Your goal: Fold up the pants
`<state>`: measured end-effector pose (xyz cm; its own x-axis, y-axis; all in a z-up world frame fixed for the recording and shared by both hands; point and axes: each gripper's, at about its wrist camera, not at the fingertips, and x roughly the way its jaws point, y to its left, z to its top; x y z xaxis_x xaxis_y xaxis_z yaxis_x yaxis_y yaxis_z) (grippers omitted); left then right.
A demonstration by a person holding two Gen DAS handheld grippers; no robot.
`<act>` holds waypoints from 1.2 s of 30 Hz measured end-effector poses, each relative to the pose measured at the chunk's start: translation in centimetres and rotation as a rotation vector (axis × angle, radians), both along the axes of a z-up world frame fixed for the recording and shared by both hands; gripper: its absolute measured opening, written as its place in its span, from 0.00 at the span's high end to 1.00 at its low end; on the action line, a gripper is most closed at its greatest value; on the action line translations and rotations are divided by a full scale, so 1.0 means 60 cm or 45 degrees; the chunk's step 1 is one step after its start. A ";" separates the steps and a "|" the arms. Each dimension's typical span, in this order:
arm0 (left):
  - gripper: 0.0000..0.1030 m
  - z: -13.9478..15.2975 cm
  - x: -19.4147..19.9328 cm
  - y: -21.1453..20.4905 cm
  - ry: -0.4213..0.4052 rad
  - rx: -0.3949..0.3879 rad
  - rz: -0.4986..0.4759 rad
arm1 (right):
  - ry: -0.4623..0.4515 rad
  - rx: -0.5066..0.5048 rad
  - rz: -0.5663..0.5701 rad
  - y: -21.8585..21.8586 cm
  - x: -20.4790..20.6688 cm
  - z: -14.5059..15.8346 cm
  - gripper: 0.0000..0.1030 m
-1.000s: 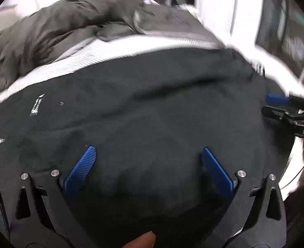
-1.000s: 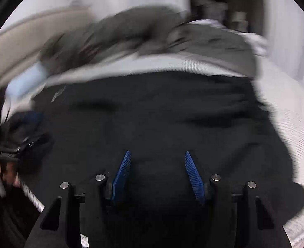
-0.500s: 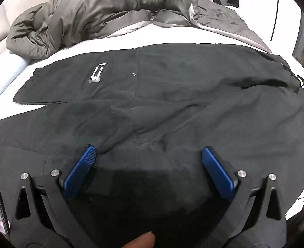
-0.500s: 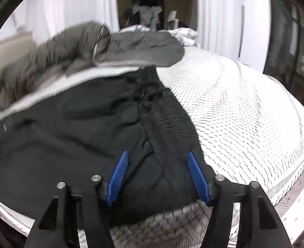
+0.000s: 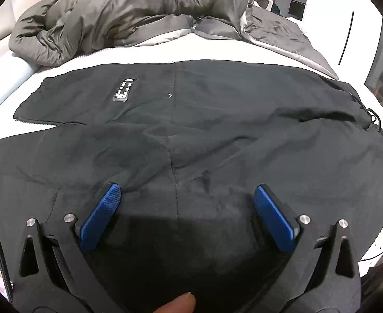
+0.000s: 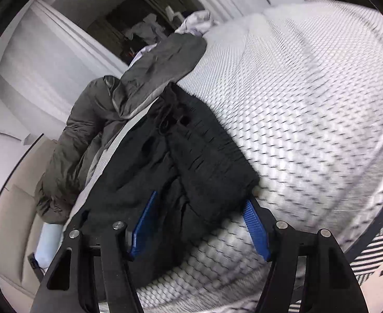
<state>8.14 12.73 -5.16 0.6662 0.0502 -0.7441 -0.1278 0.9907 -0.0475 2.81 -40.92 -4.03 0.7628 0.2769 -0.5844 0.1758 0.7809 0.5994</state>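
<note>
Black pants (image 5: 191, 120) lie spread flat across a white bed, legs toward the left, waistband with drawstring at the right edge. A small label (image 5: 123, 92) shows on the far leg. My left gripper (image 5: 186, 190) is open and hovers over the near leg, with nothing between its fingers. In the right wrist view the elastic waistband (image 6: 207, 161) lies between the open blue fingers of my right gripper (image 6: 201, 203), which straddles its near corner at the bed's edge without closing on it.
A grey quilt (image 5: 128, 15) is bunched along the far side of the bed and shows in the right wrist view (image 6: 92, 135). The white textured mattress cover (image 6: 308, 109) extends to the right. A beige headboard (image 6: 6, 224) is at the left.
The right gripper has swung from over the pants' middle to the waistband end, tilted, and opened wider. The left view has steadied and pulled back slightly; the left gripper stays open.
</note>
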 end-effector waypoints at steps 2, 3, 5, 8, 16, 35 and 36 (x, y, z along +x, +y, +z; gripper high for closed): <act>0.01 0.003 -0.006 0.004 -0.014 0.001 0.012 | 0.025 -0.050 -0.002 0.008 0.010 -0.001 0.85; 0.01 0.005 -0.011 0.007 -0.027 -0.002 0.024 | 0.021 -0.047 -0.010 0.011 0.009 0.000 0.86; 0.01 0.011 -0.027 0.023 -0.065 -0.010 0.078 | -0.059 -0.017 -0.065 0.009 -0.026 0.011 0.87; 0.01 0.017 -0.056 0.066 -0.105 -0.058 0.200 | -0.081 -0.032 -0.104 0.005 -0.054 0.016 0.86; 0.05 0.049 -0.238 0.258 -0.288 -0.329 0.645 | 0.002 0.028 -0.092 -0.010 -0.044 -0.008 0.85; 0.96 -0.002 -0.270 0.435 -0.277 -0.464 0.818 | -0.017 0.020 -0.069 -0.016 -0.041 -0.005 0.85; 0.97 0.000 -0.270 0.435 -0.290 -0.463 0.819 | -0.041 0.000 -0.069 -0.014 -0.045 0.000 0.86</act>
<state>-8.09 38.81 -5.14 0.7272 0.2578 -0.6361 -0.6211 0.6417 -0.4500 0.13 -41.78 -4.04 0.7950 0.2347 -0.5593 0.1983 0.7708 0.6054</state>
